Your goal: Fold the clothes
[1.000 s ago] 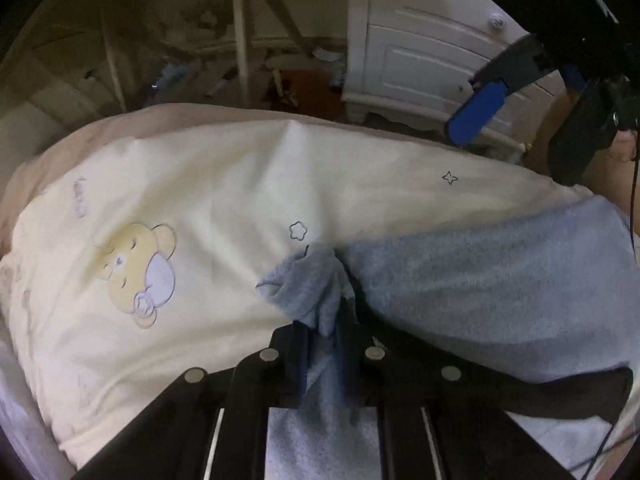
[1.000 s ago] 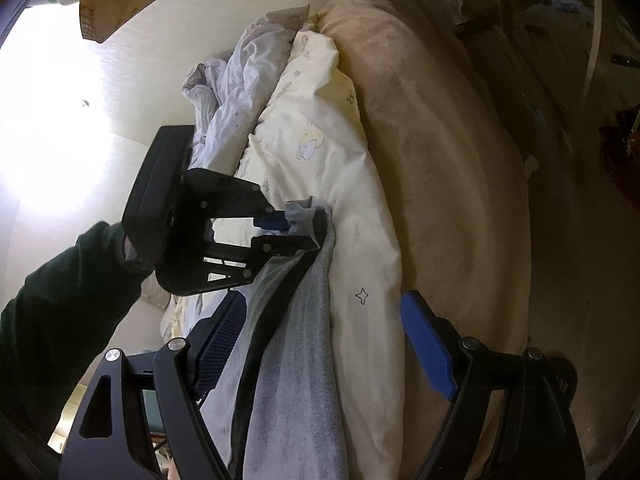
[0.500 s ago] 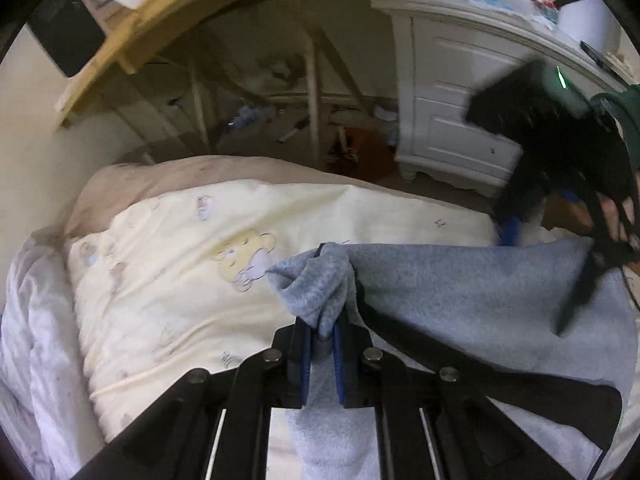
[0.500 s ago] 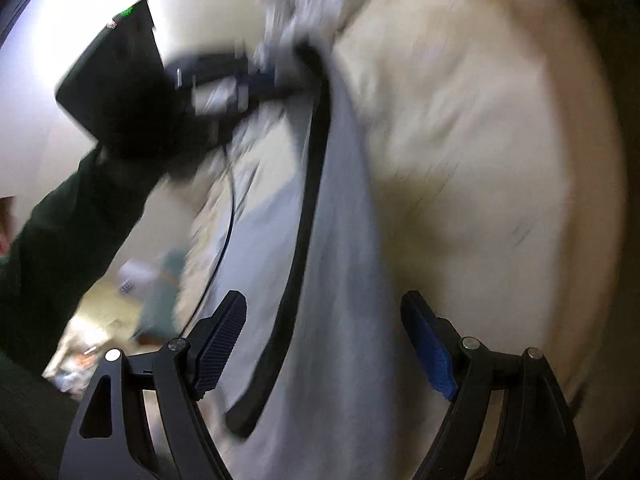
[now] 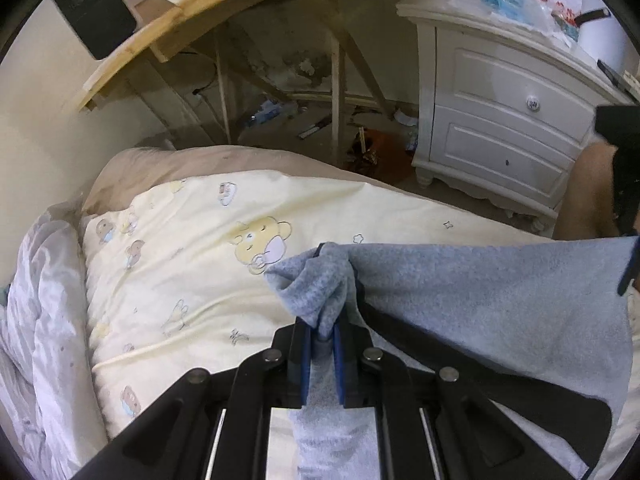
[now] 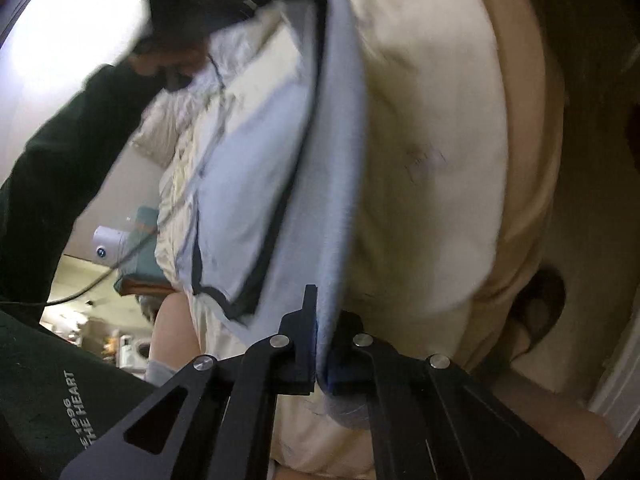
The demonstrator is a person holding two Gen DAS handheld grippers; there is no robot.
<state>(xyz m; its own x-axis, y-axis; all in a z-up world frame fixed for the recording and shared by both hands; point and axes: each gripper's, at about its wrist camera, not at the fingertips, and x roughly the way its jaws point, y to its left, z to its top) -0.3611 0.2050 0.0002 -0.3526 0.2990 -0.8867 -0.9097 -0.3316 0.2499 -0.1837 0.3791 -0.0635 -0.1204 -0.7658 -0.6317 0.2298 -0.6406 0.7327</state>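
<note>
Now your left gripper (image 5: 320, 344) and right gripper (image 6: 320, 360) each clamp the grey garment (image 5: 480, 296), stretched taut between them above the yellow quilt (image 5: 180, 272).

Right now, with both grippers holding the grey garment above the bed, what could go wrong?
The left gripper pinches only a bunched corner of the grey garment, so it may slip out. The right gripper grips a thin edge; a hard pull could free it. The hanging cloth might drag the yellow blanket.
</note>
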